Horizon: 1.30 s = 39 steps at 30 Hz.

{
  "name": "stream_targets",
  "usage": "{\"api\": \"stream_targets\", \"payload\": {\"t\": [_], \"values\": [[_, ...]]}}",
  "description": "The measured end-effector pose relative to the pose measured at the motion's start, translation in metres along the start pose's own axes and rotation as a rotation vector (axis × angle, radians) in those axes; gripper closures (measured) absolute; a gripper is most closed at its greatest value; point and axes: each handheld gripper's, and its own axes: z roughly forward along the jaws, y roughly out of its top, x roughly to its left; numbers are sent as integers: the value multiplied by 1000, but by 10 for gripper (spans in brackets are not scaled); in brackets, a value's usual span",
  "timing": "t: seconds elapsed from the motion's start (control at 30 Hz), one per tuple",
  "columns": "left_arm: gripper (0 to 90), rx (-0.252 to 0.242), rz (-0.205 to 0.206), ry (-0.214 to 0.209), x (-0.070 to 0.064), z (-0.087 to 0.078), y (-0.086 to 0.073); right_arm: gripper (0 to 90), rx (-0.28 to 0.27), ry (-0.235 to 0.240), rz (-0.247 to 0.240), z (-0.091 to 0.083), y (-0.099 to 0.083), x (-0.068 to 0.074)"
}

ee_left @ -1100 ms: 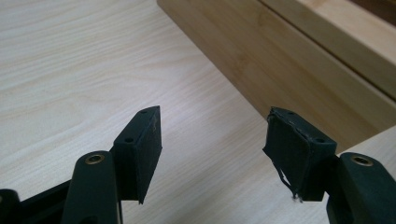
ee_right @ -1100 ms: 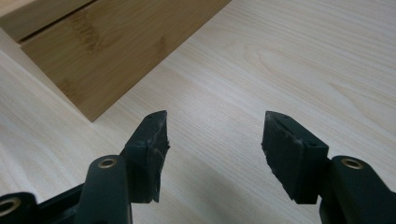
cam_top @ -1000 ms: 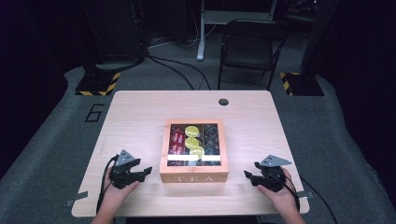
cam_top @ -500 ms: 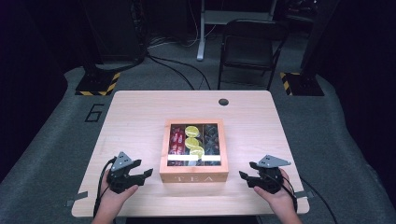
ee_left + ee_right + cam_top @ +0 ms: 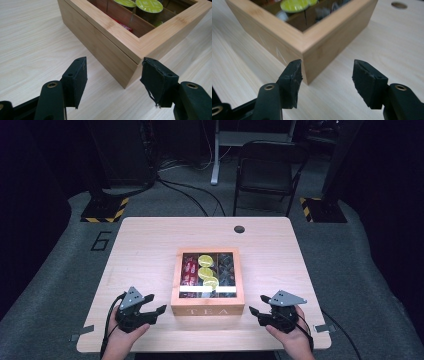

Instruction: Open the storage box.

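Flanking the tea box [image 5: 207, 296] near its front corners, seemingly untouched: left gripper [image 5: 156, 311] and right gripper [image 5: 255, 313], fingers apart.

"TEA" on front of wooden box [image 5: 207, 310]; "6" on floor mat [image 5: 101, 241], left of table.

- The left gripper [image 5: 113, 83] has its two black jaws spread wide, nothing between them.
- A corner of the bamboo tea box [image 5: 120, 43] points toward the gap, close ahead.
- Green-lidded capsules [image 5: 148, 5] sit inside it.
- The light wooden table [image 5: 27, 45] lies beneath.
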Motion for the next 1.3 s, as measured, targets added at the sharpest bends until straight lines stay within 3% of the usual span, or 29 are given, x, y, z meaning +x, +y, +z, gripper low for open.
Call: {"api": "stream_targets", "payload": {"t": [0.1, 0.3, 0.53, 0.73, 1.3], "values": [[380, 5, 23, 0, -3, 3, 0, 403, 31, 10, -6, 6, -7, -1], [380, 29, 40, -20, -7, 8, -2, 403, -3, 32, -17, 6, -5, 4], [405, 31, 43, -52, -12, 14, -3, 416, 20, 65, -50, 15, -6, 12], [452, 40, 48, -70, -13, 22, -5, 520, 22, 78, -75, 23, -3, 16], [566, 45, 51, -80, -14, 33, -5, 580, 30, 119, -12, 33, -3, 9]]}}
